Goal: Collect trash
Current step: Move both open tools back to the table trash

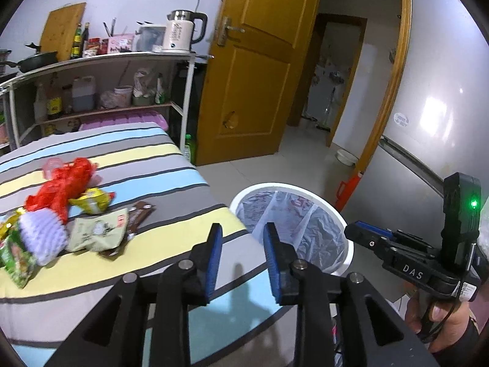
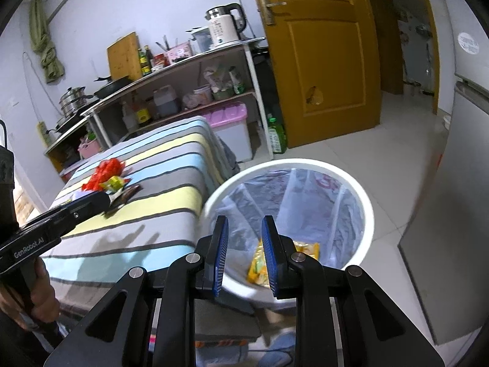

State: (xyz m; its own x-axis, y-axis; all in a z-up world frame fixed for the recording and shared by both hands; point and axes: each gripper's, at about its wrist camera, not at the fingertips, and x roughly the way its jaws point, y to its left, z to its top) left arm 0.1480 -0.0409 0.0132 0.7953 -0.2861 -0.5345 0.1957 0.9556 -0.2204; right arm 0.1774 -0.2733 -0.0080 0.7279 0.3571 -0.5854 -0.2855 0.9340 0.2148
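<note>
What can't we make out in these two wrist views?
- Left wrist view: wrappers at the left of the striped table are blurred; print unreadable.
- Right wrist view: the left gripper covers part of that pile.
- Right wrist view: the yellow packet in the white bin is partly behind the right gripper; the bin bottom is unclear.

white kettle (image 1: 182, 32) on metal shelf (image 1: 101, 61), yellow wooden door (image 1: 259, 70), pink-lidded bin (image 2: 232, 131), grey fridge (image 1: 434, 98)

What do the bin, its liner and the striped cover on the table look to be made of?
Bin: white, smooth rim, probably plastic.
Liner: thin translucent plastic film, crinkled and glinting.
Striped cover: matte woven fabric, apparently; it drapes over the edge.
</note>
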